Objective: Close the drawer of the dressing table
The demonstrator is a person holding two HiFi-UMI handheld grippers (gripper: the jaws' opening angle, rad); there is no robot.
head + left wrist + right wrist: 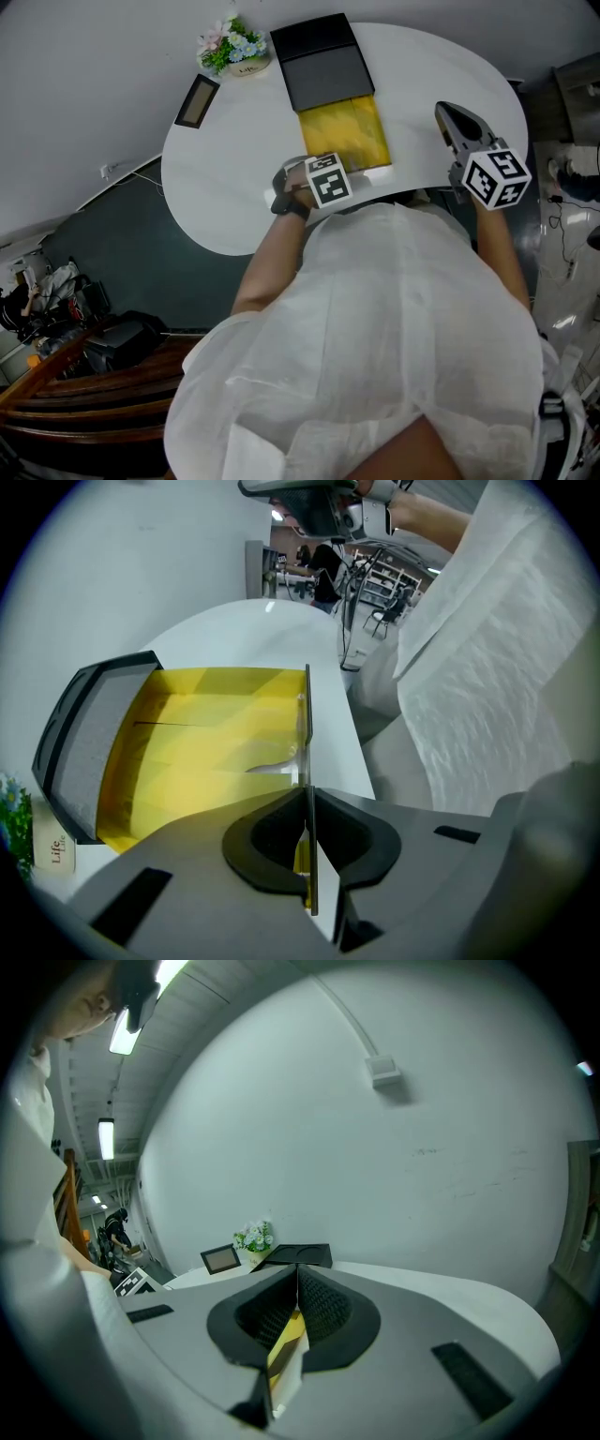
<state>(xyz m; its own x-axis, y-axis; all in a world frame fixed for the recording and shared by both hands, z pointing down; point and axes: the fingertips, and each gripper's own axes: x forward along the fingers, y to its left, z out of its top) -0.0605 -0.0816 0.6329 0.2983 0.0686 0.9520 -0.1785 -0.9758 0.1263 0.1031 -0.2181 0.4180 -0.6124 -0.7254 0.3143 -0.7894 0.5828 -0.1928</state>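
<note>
The dressing table's drawer stands open, its yellow inside showing, with a raised black lid behind it. In the left gripper view the yellow drawer fills the middle. Its thin front wall runs straight between the jaws of my left gripper, which are shut on that wall. From the head view, my left gripper points steeply down at the drawer's near edge. My right gripper hovers over the right part of the white table, apart from the drawer. Its jaws are shut on nothing.
A small pot of flowers and a picture frame stand at the table's far left by the wall. The person's white garment hides the table's near edge. Dark wooden furniture and cables lie at the lower left.
</note>
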